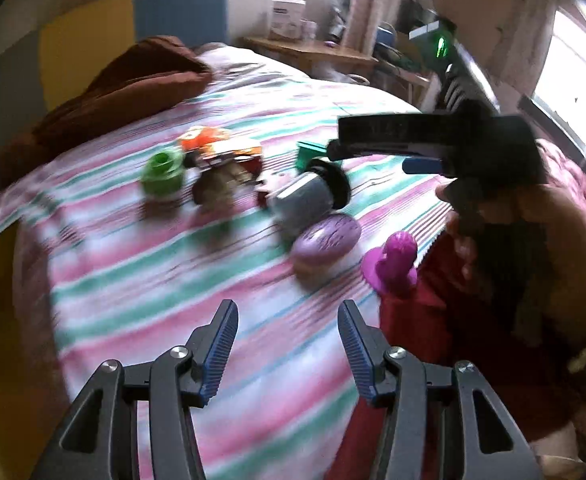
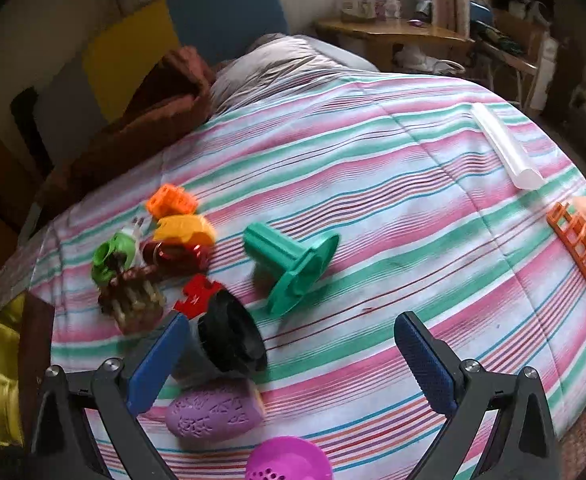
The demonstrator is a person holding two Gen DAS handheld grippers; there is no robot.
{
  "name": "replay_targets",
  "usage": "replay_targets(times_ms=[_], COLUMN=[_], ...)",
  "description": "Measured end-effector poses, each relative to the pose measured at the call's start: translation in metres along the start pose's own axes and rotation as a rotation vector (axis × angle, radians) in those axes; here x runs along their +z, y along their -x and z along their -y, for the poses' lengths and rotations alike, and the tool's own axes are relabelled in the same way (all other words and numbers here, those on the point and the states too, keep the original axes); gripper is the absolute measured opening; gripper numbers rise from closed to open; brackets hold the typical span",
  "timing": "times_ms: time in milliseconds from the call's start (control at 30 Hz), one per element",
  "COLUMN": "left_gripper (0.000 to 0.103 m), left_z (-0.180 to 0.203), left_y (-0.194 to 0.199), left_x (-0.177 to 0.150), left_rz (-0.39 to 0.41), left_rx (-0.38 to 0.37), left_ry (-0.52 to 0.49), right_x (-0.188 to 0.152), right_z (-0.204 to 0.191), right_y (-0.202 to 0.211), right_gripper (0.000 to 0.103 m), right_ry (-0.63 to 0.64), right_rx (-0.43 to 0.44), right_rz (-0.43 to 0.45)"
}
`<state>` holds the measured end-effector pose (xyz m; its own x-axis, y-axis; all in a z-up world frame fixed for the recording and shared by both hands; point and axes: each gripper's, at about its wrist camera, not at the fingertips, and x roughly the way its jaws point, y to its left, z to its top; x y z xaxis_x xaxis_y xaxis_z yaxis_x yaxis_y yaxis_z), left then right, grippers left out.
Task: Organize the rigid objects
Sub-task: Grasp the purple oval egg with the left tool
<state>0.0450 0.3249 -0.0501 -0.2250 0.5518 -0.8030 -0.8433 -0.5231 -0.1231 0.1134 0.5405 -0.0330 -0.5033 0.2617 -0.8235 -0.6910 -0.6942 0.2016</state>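
Surface: striped pink, green and white quilt (image 2: 373, 168).
Left gripper (image 1: 288, 344): jaws spread, nothing between them, over bare quilt.
Right gripper (image 2: 293, 360): jaws spread wide, empty.
Near cluster: grey cylinder with black ribbed cap (image 2: 229, 340), purple embossed oval (image 2: 213, 412), magenta plastic cup (image 2: 289, 460).
Centre: teal flanged plastic spool (image 2: 293, 264), lying tilted.
Far left: small orange, yellow, green and red plastic pieces (image 2: 161, 240), crowded together.
Right edge: orange plastic rack (image 2: 581, 256).
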Motion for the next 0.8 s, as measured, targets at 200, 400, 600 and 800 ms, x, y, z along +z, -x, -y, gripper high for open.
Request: replay_targets(times_ms=[200,400,600,800], left_gripper=[0.052,0.053,0.05,0.047], left_z=[0.005,0.014,0.023,0.018], left_y=[-0.049,-0.071,-0.088,-0.081], left_x=[0.021,0.033,0.028,0.019], left_rz=[-0.008,-0.003,-0.005,0.041], left_rx=[-0.027,-0.085,-0.096,-0.118], left_ry=[-0.023,-0.109,-0.146,-0.122], right_x=[0.003,0.006,0.005,0.004], right_z=[0.011,0.012,0.009,0.007], right_y=[-0.001,-0.006,-0.008,-0.009], right_gripper=[0.103,0.103,0.103,0.103], right_ry=[-0.048,-0.056,-0.046,-0.039], right_rx=[-0.004,0.002,0.007,0.024], right_rz=[-0.003,-0.015,-0.021,-0.025])
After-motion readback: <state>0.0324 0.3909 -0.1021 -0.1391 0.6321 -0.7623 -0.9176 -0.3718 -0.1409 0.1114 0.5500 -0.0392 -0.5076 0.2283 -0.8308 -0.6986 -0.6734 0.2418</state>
